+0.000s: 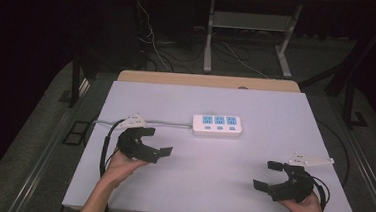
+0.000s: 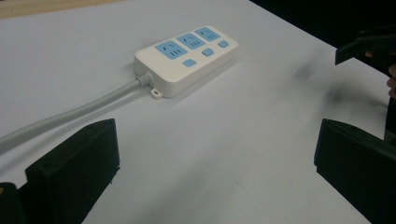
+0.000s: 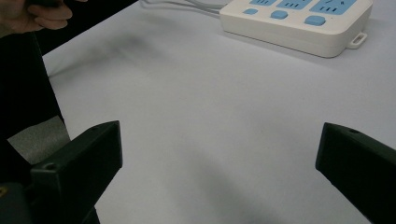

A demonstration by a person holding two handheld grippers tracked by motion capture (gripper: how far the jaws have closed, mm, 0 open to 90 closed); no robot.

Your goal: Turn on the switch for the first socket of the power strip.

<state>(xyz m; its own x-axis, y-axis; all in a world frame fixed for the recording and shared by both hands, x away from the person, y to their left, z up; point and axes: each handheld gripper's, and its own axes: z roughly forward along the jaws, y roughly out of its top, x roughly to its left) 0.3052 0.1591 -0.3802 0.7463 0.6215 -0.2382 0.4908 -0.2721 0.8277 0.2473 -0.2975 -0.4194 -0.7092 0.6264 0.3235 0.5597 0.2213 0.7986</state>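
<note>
A white power strip (image 1: 217, 125) with three blue sockets and three blue buttons lies flat near the middle of the white table (image 1: 256, 106). Its grey cable (image 1: 169, 125) runs off to the left. My left gripper (image 1: 157, 141) hovers left of and nearer than the strip, jaws wide open and empty. The left gripper view has the strip (image 2: 187, 58) and cable (image 2: 70, 116) ahead of the open gripper (image 2: 215, 154). My right gripper (image 1: 267, 175) is low at the front right, open and empty. In the right gripper view the strip (image 3: 299, 23) lies beyond the open gripper (image 3: 219, 154).
A wooden strip (image 1: 208, 81) borders the table's far edge. Behind it stand a desk frame (image 1: 209, 37) and loose cables on the dark floor. The right gripper's jaw (image 2: 369, 44) appears at the far right of the left gripper view.
</note>
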